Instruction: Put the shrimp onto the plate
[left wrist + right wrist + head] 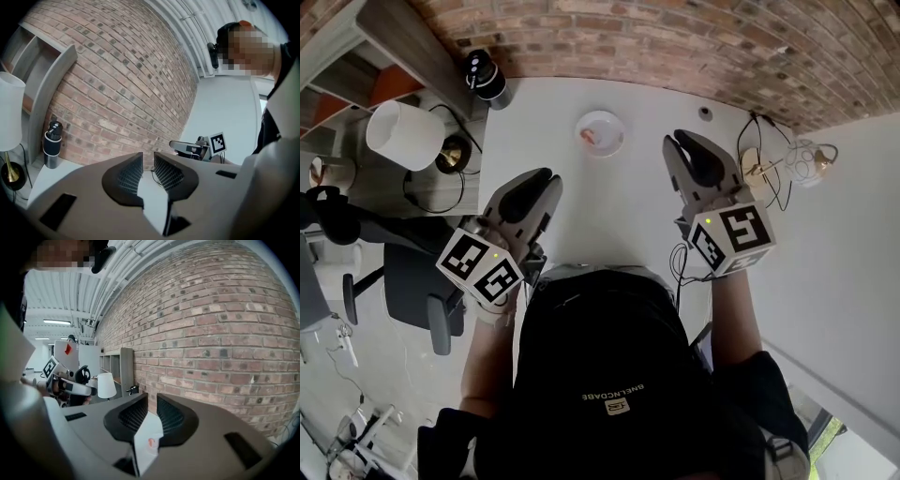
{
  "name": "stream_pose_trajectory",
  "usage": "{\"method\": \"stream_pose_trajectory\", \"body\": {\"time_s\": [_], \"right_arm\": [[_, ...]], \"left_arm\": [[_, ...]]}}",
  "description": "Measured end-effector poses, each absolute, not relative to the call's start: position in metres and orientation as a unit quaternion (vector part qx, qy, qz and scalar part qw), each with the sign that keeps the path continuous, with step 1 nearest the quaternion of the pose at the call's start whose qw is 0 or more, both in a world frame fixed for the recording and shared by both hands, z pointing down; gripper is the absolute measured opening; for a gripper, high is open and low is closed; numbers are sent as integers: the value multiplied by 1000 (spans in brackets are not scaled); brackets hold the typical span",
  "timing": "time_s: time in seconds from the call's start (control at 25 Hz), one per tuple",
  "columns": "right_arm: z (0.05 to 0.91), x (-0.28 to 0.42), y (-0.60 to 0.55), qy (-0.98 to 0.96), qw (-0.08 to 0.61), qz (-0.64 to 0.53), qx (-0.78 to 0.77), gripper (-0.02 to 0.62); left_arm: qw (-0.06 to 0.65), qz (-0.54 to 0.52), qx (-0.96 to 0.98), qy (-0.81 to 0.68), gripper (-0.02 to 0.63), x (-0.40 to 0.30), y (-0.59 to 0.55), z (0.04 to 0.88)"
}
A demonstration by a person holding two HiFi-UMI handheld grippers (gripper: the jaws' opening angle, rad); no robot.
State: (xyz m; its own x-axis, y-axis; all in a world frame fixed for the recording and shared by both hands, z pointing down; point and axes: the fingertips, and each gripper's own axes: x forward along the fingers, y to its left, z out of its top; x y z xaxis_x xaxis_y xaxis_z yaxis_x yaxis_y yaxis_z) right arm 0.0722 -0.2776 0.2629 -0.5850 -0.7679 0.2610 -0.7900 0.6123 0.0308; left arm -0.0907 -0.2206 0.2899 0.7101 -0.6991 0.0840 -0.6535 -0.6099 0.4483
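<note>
Left hand-held gripper (148, 159): held above the table's near left part. Its jaws stand a narrow gap apart with nothing between them, and they point toward the brick wall.
Right hand-held gripper (152, 401): held above the table's near right part. Its jaws also stand a narrow gap apart and grip nothing. In the right gripper view, white table and a small orange spot show through the gap.
Shrimp (589, 137): small and orange-pink, lying on the plate toward its left side, apart from both hand-held grippers.
Plate (612, 125): small, round and white, on the far middle of the table near the wall. In the head view it sits ahead of and between the two hand-held grippers.
Table (581, 220): white, with its far edge against the wall.
Wall (675, 47): red-brown brick, running along the back.
Lamp (401, 135): white shade on a brass base, at the far left beside the table.
Flask (486, 77): a dark, silver-banded cylinder standing upright at the table's far left corner.
Cables (766, 169): thin loops on the white surface at the far right, beyond the right hand-held gripper.
</note>
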Motion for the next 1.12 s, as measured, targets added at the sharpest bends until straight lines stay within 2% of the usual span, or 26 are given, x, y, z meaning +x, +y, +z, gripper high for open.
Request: {"method": "stream_pose_trajectory", "body": {"time_s": [1.12], "right_arm": [[231,144,-228,-863,20,73,500,58]], "left_arm": [[214,-48,927,-306,58,-30,-226,264]]}}
